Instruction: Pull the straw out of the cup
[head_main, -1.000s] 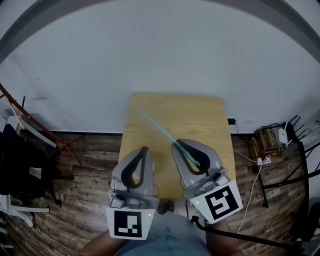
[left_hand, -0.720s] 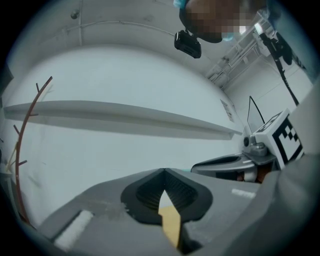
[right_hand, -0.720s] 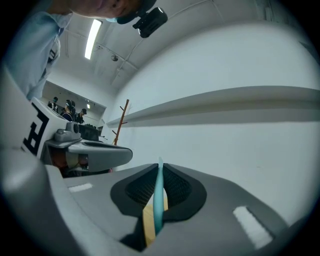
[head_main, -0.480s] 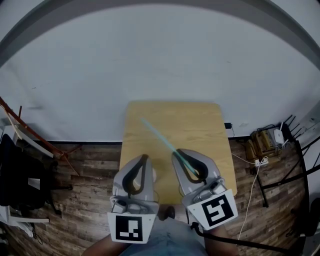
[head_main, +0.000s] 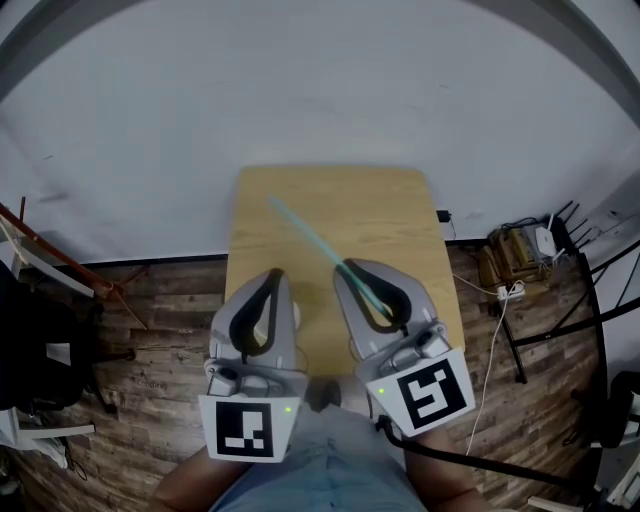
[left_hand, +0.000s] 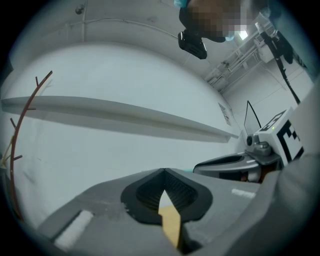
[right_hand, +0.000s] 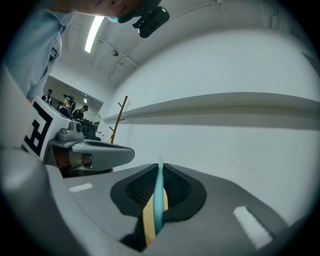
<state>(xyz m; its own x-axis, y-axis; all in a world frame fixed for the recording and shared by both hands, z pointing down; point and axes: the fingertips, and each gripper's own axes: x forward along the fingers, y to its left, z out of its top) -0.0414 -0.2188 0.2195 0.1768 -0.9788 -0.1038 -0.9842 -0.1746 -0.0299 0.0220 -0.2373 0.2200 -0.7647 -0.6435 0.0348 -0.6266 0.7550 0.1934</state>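
Note:
A thin teal straw (head_main: 310, 235) slants up and to the left over the small wooden table (head_main: 400, 215). Its lower end runs between the jaws of my right gripper (head_main: 346, 266), which is shut on it. In the right gripper view the straw (right_hand: 159, 200) stands upright between the dark pads. My left gripper (head_main: 274, 273) hovers beside it on the left with its tips together and nothing between them. A small pale shape (head_main: 294, 320) shows just right of the left gripper. I cannot tell whether it is the cup.
A white wall rises behind the table. Around it is wooden floor, with cables and a power strip (head_main: 515, 290) at the right and a reddish coat stand (head_main: 60, 255) at the left. The person's blue-clad lap (head_main: 330, 480) is at the bottom edge.
Both grippers keep their places side by side and the straw stays in the right one. Only the head view has shifted a little, so the table sits higher in the frame.

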